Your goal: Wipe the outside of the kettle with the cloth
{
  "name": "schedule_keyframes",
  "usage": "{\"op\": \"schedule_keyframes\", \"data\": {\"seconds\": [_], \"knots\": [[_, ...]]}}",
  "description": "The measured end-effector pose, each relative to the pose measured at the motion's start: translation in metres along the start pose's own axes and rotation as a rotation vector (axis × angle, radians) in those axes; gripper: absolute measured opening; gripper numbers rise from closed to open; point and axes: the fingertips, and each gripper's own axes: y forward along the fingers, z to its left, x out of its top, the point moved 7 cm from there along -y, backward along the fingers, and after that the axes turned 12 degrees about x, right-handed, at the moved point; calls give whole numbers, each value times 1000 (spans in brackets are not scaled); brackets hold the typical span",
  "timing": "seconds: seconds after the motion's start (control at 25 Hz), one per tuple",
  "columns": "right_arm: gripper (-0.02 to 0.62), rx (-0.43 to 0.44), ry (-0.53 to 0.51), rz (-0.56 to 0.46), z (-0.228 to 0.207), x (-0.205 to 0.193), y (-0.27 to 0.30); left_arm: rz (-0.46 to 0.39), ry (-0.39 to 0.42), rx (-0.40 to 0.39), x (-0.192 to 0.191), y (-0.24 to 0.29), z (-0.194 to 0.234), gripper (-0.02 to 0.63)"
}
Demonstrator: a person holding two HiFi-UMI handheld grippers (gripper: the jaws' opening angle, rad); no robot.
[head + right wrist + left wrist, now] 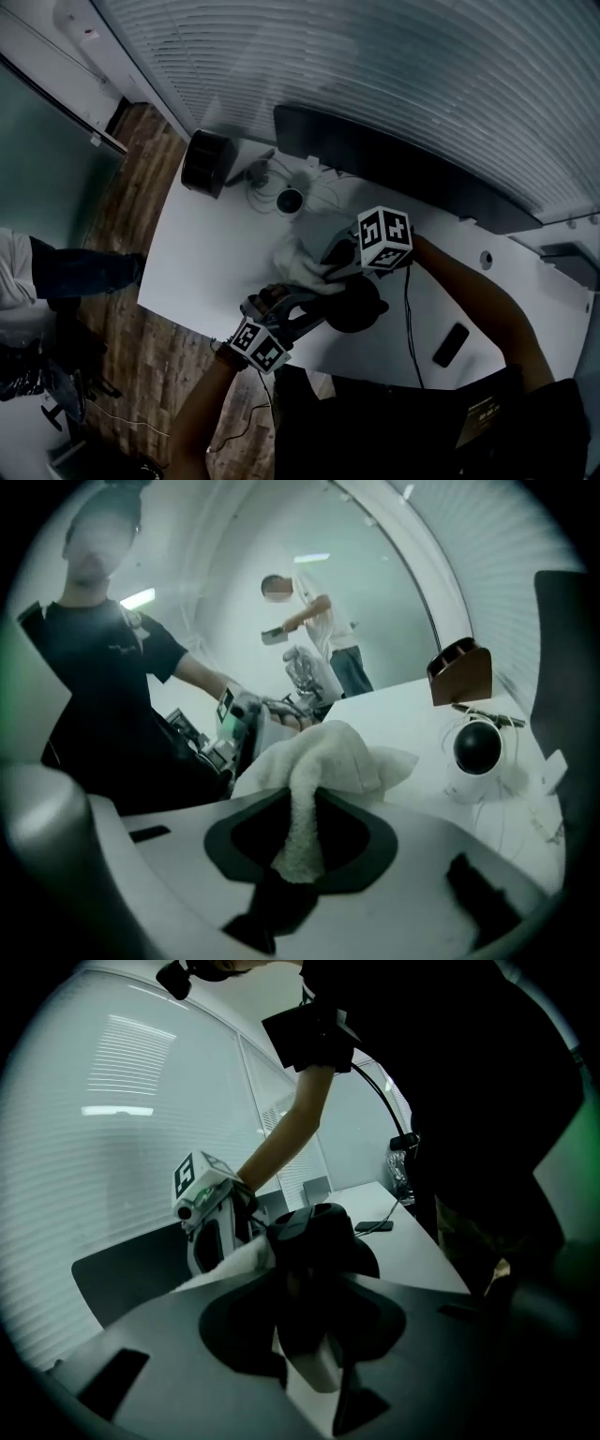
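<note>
Frame centre: left gripper (302, 315) clamped on the dark kettle (360, 307), its body half hidden by the white cloth (305, 260), which is pinched in the right gripper (339, 266).

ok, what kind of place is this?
Probably an office: a white desk beside slatted window blinds, with a phone and a small round camera with cables on the desk.

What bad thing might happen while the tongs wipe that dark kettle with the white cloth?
1. The left tongs grip the kettle only by its handle, so a hard push might twist or tip it.
2. The right tongs pinch just a thin fold of the cloth, which might slip out.
3. A phone lies nearby on the table and might get bumped.
</note>
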Motion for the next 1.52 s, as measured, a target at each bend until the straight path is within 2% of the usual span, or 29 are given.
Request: {"op": "schedule_keyframes", "data": {"seconds": [0.08,0.16,0.28,0.4,0.6,0.8,0.92,1.04,1.16,1.28,1.36,1.52], "knots": [[80,-46,0,-50,5,-1,0,7,-11,16,1,0,0,126],[80,-127,36,-91,-6,-13,2,18,-20,30,2,1,0,126],[80,-272,112,-105,-25,-48,-4,40,-26,53,4,3,-3,127],[80,-373,199,-138,-23,-87,-14,61,-53,87,4,-1,-8,127],[80,-505,360,-358,24,-144,-26,83,-118,164,4,-8,-15,127],[80,-666,532,-622,73,-186,7,118,-194,306,8,-10,-25,129],[80,-843,584,-764,103,-188,34,150,-250,402,10,-12,-38,130],[80,-988,577,-850,131,-171,55,174,-312,496,17,-15,-47,129],[80,-1038,548,-894,152,-147,74,168,-464,605,21,-15,-62,123],[80,-1015,528,-906,161,-128,93,187,-566,679,24,-10,-71,123],[80,-1018,523,-910,163,-124,101,203,-587,698,26,-8,-72,121],[80,-1092,544,-929,155,-145,92,209,-543,690,28,-7,-74,120]]}}
